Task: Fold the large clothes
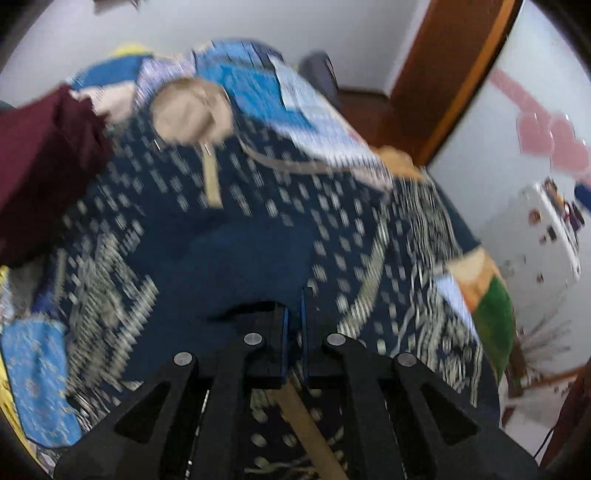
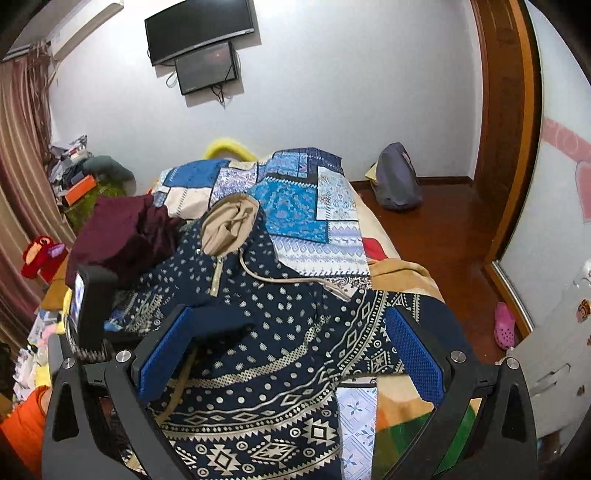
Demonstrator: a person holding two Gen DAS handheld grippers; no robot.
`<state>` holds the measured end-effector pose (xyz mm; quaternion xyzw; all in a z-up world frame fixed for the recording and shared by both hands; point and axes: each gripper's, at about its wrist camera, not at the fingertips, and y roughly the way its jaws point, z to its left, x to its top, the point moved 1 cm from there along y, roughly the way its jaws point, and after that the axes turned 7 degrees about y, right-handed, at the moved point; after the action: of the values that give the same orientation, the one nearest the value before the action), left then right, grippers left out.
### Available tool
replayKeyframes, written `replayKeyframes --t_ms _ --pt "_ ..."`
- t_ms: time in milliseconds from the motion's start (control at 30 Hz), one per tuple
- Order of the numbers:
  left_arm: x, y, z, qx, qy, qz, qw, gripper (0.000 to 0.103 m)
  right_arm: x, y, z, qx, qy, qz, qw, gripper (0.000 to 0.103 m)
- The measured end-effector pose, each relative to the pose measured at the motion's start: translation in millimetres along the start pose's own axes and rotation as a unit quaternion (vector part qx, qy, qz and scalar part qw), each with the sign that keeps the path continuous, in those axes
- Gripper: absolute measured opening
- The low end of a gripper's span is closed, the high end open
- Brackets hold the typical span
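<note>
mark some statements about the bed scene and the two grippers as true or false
1. The right gripper has its blue padded fingers spread wide apart. True.
2. The navy hooded top with a cream geometric pattern hangs on a wall hook. False: it lies spread on the bed over the blue patchwork bedspread.
3. The top's tan-lined hood points toward the far end of the bed. True.
4. The left gripper is wide open. False: its fingers are nearly together, over navy fabric.
5. The crumpled maroon garment lies to the right of the hood. False: it lies to the left.
6. A dark flat screen is mounted on the white wall. True.
</note>
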<state>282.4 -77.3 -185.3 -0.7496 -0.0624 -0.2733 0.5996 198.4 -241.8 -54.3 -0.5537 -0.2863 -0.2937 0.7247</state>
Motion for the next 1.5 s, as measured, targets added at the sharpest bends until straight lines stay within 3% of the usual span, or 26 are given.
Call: replayKeyframes --t_ms 133,200,267,367,500,600,733,967,1100,1167,1333,1500 --pt "-18 2 -7 -0.004 0.011 0.025 0.9996 0.020 -4 2 4 -0.002 -0.014 0.010 1.000 0.103" --pt "-24 -5 -4 0.004 0.013 0.018 0.9997 0.041 -6 5 9 0.003 -0.022 0.016 1.000 0.103" --pt "-30 -22 5 0.014 0.010 -0.002 0.9998 0.051 -7 9 15 0.007 -0.028 0.023 0.999 0.103" --pt "-35 -51 26 0.036 -0.007 -0.031 0.9988 0.054 -8 19 28 0.012 -0.038 0.036 0.999 0.103" --pt "-46 -85 68 0.077 -0.037 -0.069 0.9940 0.066 -10 35 51 0.028 -0.053 0.057 0.997 0.103" --pt "-59 -97 101 0.108 -0.053 -0.073 0.9900 0.072 -14 52 74 0.044 -0.077 0.079 0.993 0.103" --pt "-85 -88 148 0.140 -0.085 -0.040 0.9857 0.075 -27 91 109 0.047 -0.124 0.133 0.982 0.103" --pt "-129 -62 196 0.144 -0.125 0.007 0.9817 0.075 -59 168 152 0.065 -0.147 0.249 0.955 0.101" --pt "-140 -42 206 0.138 -0.140 0.026 0.9801 0.075 -68 198 165 0.057 -0.151 0.273 0.948 0.100" --pt "-141 -31 210 0.126 -0.147 0.030 0.9806 0.075 -71 207 171 0.058 -0.156 0.270 0.948 0.095" --pt "-133 -14 212 0.120 -0.153 0.027 0.9806 0.075 -71 223 179 0.059 -0.190 0.258 0.945 0.050" --pt "-122 -3 215 0.134 -0.155 0.022 0.9785 0.076 -65 228 167 0.061 -0.177 0.245 0.951 0.025"
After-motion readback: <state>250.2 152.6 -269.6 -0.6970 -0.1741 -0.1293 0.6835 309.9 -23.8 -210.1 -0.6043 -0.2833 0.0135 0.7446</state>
